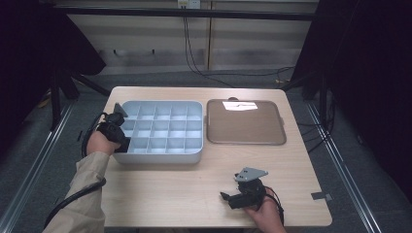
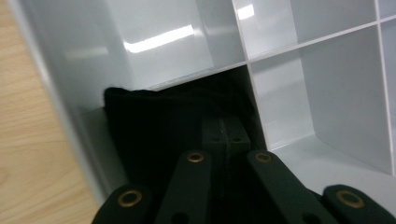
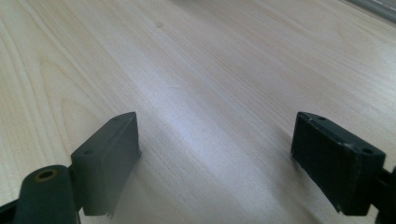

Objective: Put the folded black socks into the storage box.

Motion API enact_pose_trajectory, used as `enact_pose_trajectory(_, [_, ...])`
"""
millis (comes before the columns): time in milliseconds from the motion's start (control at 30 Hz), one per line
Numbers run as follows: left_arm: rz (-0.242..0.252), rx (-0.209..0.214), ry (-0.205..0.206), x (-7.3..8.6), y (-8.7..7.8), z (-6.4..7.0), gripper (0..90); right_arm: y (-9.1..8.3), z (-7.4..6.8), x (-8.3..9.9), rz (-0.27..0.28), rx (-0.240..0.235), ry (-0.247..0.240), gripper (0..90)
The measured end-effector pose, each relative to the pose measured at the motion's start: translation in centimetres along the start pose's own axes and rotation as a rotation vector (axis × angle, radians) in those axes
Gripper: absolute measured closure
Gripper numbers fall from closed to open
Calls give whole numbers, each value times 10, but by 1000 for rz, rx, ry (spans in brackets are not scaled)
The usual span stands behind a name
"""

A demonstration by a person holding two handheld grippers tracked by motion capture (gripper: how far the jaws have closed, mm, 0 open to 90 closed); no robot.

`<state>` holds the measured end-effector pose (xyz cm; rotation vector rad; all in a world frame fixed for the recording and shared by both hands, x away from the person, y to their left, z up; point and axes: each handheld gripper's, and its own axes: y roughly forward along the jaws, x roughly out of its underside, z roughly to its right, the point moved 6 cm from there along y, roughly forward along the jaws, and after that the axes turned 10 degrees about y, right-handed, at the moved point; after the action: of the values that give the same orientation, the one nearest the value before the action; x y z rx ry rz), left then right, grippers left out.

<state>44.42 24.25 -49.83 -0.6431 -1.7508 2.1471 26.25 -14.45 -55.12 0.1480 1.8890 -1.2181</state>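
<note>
The left gripper (image 2: pixel 224 140) reaches into the near-left corner compartment of the grey divided tray (image 1: pixel 160 158), jaws closed on a black cloth (image 2: pixel 154 126) directly ahead. The right gripper (image 3: pixel 215 158) rests open over bare table (image 1: pixel 170 194), well apart.

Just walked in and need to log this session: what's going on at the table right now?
A person holds a gripper in each hand at a wooden table. The left gripper is down in a front-left compartment of the pale blue divided tray, jaws closed, with a dark cloth-like thing in that compartment; whether it is pinched is unclear. The right gripper rests open over bare table near the front edge. A brown flat tray lies beside the divided one.
</note>
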Motion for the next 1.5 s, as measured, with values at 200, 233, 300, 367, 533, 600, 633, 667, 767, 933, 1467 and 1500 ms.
enact_pose_trajectory(200, [3, -10, 2, 0, -2, 2, 900, 0, 0, 0, 0, 0, -1, 149])
enact_pose_trajectory(233, [4, -9, 3, 0, -3, 2, 900, 0, 0, 0, 0, 0, -1, 149])
enact_pose_trajectory(300, [6, -15, 9, 0, -5, 2, 900, 0, 0, 0, 0, 0, -1, 149])
enact_pose_trajectory(367, [11, -15, 4, 0, -7, 3, 898, 0, 0, 0, 0, 0, -1, 150])
enact_pose_trajectory(533, [23, -34, 0, 0, -18, 1, 885, 0, 0, 0, -1, -1, 1, 149])
enact_pose_trajectory(600, [31, -43, -8, -1, -24, -2, 885, 0, 0, 0, -1, -1, 1, 149])
enact_pose_trajectory(633, [33, -44, -5, -1, -27, -4, 885, 0, 0, 0, -1, -1, 1, 149])
enact_pose_trajectory(667, [41, -47, -13, -1, -29, -4, 884, 0, 0, 0, 1, -1, -1, 149])
enact_pose_trajectory(767, [62, -71, -21, -2, -35, -10, 885, 0, 0, 0, 1, -2, -1, 149])
enact_pose_trajectory(933, [58, -76, -29, -2, -31, -12, 892, 0, 0, 0, 1, -2, -2, 149])
enact_pose_trajectory(1467, [48, -57, -18, -2, -34, -7, 808, 0, 0, 0, 1, -3, -5, 149])
enact_pose_trajectory(1500, [62, -51, -22, -2, -37, -6, 789, 0, 0, 0, 1, -4, -5, 149])
